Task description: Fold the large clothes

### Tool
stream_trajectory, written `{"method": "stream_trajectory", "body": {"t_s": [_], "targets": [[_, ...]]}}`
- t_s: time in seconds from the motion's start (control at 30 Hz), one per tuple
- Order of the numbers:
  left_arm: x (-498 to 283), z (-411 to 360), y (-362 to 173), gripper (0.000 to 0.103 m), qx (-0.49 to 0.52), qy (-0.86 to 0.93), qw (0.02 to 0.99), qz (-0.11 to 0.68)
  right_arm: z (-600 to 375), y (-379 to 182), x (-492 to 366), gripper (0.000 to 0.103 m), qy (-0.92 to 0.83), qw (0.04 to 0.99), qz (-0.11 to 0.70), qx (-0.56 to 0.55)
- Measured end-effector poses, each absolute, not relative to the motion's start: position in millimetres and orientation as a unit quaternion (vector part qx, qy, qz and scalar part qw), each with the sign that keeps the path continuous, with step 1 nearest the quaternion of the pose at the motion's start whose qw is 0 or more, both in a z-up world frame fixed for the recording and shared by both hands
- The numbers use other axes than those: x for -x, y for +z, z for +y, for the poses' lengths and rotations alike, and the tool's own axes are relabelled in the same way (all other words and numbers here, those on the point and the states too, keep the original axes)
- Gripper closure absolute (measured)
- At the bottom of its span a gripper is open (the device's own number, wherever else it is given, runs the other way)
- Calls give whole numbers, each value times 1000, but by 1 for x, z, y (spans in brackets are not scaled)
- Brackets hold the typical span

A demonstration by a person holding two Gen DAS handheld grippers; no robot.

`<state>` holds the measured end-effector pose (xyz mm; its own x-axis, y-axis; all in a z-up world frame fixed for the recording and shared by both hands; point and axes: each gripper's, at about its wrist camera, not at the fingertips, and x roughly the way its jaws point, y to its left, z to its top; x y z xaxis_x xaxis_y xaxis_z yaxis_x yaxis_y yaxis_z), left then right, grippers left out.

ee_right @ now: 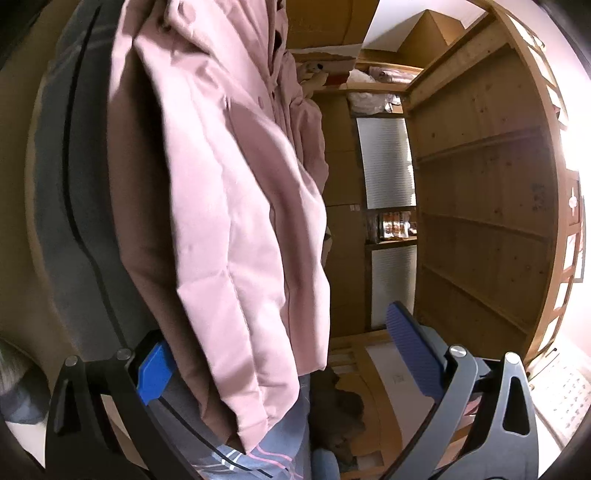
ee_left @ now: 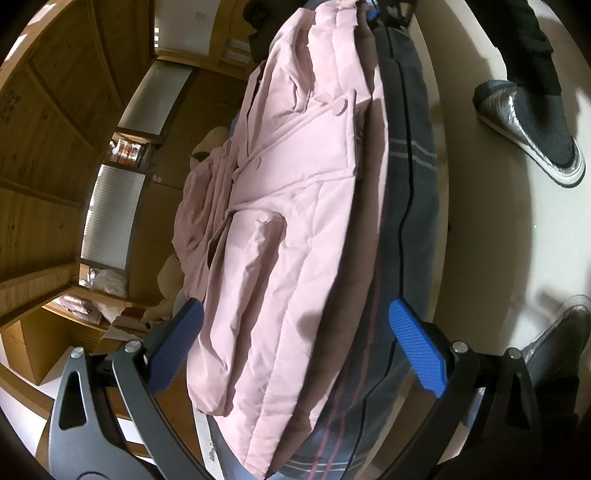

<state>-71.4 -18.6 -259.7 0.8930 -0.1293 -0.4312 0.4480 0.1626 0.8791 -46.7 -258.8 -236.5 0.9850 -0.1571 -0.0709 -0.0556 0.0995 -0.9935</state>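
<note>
A pink quilted jacket [ee_left: 295, 206] lies on a bed with a grey striped cover [ee_left: 413, 192]; both views are rolled sideways. My left gripper [ee_left: 295, 347] is open, its blue pads [ee_left: 417, 350] on either side of the jacket's near end, not closed on it. In the right wrist view the jacket [ee_right: 229, 206] fills the middle. My right gripper [ee_right: 280, 362] is open, one blue pad [ee_right: 155, 373] beside the bed cover [ee_right: 74, 229] and the other [ee_right: 410, 354] in the air. The far tip of another blue gripper pad [ee_left: 372, 14] shows at the jacket's far end.
Wooden wardrobe and shelves [ee_left: 55, 155] with cardboard boxes [ee_right: 332, 33] stand beyond the bed. The person's feet in silver slippers [ee_left: 532, 133] stand on the pale floor [ee_left: 491, 236] beside the bed. Stuffed toys [ee_left: 166, 284] lie past the jacket.
</note>
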Motion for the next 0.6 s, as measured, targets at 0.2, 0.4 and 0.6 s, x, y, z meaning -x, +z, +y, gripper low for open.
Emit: {"method": "stream_trajectory", "body": {"t_s": [0.2,0.4,0.6], "targets": [[70,-10,-258,2,-611,-198,757,118,-260,-209,37,1,-66,760,62,643],[65,12,-267,2,-628,-183,747,120,-261,-179,37,15,-65,793,52,604],[47,41,-278,2,-626,-163,746,159,-258,-166,28,15,-71,806,53,585]]}}
